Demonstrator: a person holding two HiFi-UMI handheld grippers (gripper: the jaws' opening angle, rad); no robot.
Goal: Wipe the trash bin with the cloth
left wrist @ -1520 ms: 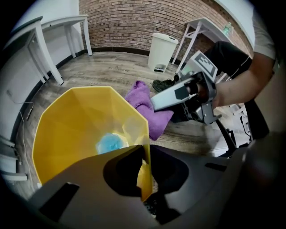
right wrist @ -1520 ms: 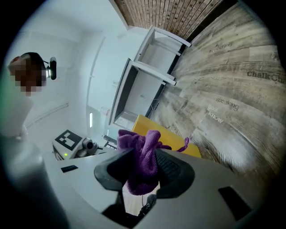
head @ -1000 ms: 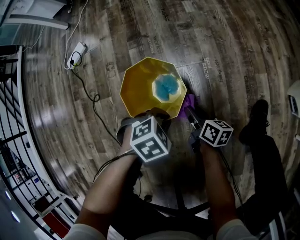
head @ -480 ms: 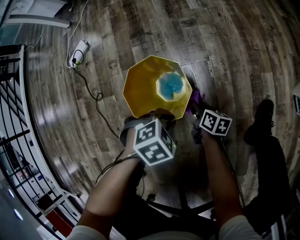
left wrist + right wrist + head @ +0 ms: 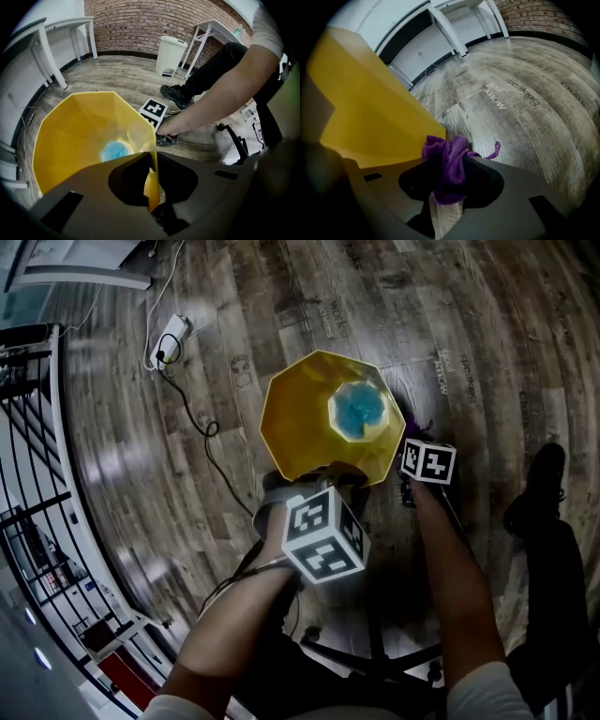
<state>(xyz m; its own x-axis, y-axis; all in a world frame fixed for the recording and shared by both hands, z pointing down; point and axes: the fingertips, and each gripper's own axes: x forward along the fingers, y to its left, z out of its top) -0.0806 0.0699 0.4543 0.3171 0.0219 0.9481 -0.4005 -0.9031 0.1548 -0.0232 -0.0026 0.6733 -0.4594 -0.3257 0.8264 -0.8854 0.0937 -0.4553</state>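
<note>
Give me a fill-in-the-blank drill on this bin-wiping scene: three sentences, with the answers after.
1. The cloth clamped in the right tongs is coloured ____.
2. The left tongs are shut on the rim of the ____ trash bin.
3. The lump at the bottom inside the bin is coloured ____.

Missing words: purple; yellow; blue.
</note>
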